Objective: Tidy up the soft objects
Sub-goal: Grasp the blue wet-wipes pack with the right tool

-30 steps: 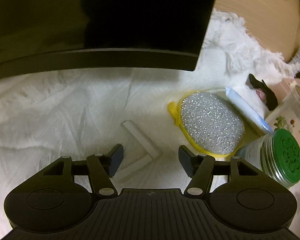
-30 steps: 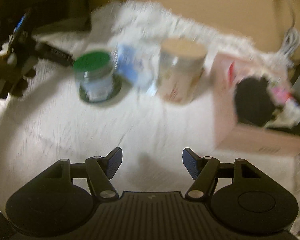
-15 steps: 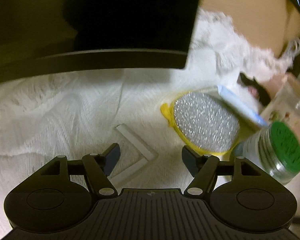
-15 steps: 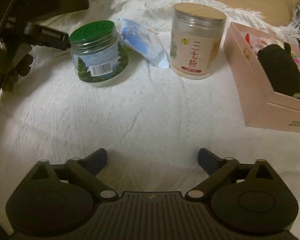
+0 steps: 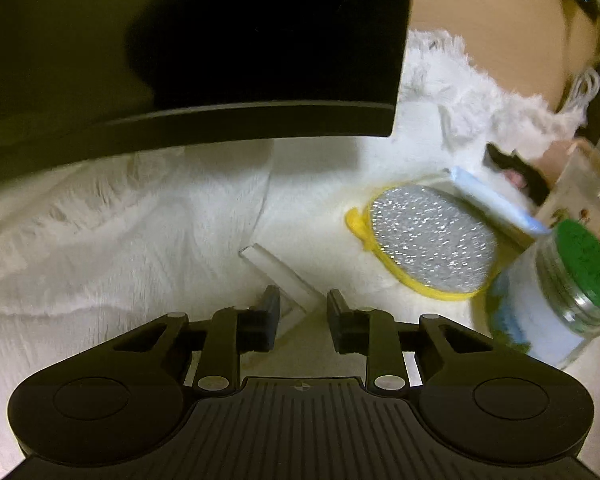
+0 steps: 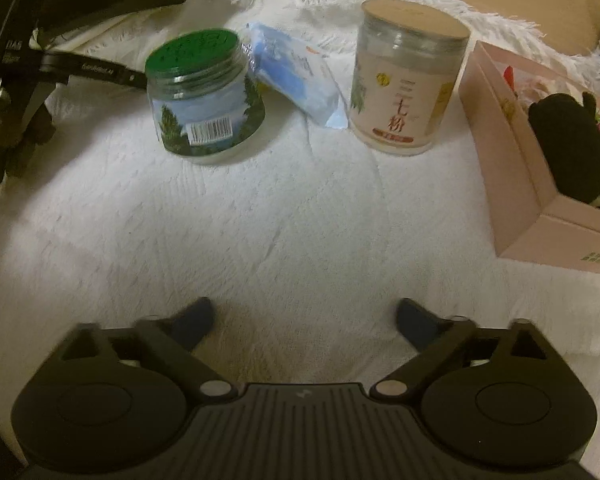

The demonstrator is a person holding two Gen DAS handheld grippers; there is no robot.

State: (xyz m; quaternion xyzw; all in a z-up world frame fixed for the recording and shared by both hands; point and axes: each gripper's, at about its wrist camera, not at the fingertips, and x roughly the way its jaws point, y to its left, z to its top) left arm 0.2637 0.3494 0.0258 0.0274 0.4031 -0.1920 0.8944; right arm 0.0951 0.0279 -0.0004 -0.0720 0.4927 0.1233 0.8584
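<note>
White cloth (image 6: 284, 216) lies bare before the right tongs (image 6: 305, 320).

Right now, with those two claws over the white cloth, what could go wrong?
1. The left claw has just been closing with only a white L-shaped strip between its fingers; it might pinch the white cloth and drag it.
2. The green-lidded jar sits close to the silver-and-yellow scrubber; reaching for the scrubber could knock the jar over.
</note>
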